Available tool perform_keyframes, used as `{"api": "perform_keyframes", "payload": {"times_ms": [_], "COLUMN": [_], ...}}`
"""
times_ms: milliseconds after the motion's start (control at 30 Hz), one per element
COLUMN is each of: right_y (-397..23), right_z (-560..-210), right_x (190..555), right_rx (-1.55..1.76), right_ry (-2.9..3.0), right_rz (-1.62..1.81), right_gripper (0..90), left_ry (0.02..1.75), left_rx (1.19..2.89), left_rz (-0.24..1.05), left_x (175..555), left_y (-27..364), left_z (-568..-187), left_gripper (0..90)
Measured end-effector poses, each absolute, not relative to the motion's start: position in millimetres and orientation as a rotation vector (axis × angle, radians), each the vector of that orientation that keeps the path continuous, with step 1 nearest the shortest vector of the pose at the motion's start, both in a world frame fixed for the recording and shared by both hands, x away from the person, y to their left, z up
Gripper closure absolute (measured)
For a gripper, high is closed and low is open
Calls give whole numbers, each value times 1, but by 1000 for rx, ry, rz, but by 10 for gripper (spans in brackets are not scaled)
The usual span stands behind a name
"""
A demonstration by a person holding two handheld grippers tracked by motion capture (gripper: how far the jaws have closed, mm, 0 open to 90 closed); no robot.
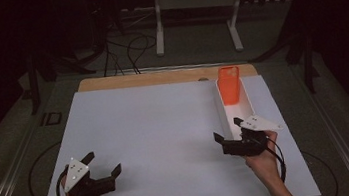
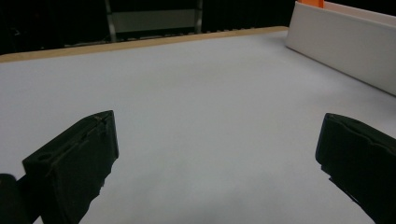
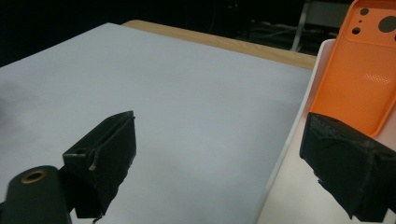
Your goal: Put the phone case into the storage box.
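Two hand-held grippers, matte black, blocky two-jaw build. Left gripper (image 1: pixel 104 163): grey three-cornered plate on top, white dots at corners; black cable looped at 7 o'clock. Right gripper (image 1: pixel 226 128): matching grey plate, black cable curled at 4 o'clock; brass-ringed hole near jaw base. Forearms bare, no sleeves seen.

A white board (image 1: pixel 157 135) is covering the table (image 1: pixel 160 77). A white tray (image 1: pixel 225 117) is sitting directly on the board's right side.
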State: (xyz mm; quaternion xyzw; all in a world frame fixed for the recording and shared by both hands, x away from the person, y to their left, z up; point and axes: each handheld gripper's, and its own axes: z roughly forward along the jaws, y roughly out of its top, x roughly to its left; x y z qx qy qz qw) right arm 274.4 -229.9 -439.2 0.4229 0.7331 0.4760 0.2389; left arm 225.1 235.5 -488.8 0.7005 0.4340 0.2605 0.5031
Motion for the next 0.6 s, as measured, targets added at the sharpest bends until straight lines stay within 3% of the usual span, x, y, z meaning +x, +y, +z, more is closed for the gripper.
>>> {"api": "perform_keyframes", "payload": {"times_ms": [600], "right_y": [-247], "right_z": [-468], "right_x": [244], "right_rx": [1042], "right_ry": [1900], "right_rz": [1415], "right_gripper": [107], "left_ry": [998], "left_rx": [1706], "left_rz": [623], "left_x": [222], "left_y": [239], "left_z": [-480], "left_gripper": [2]}}
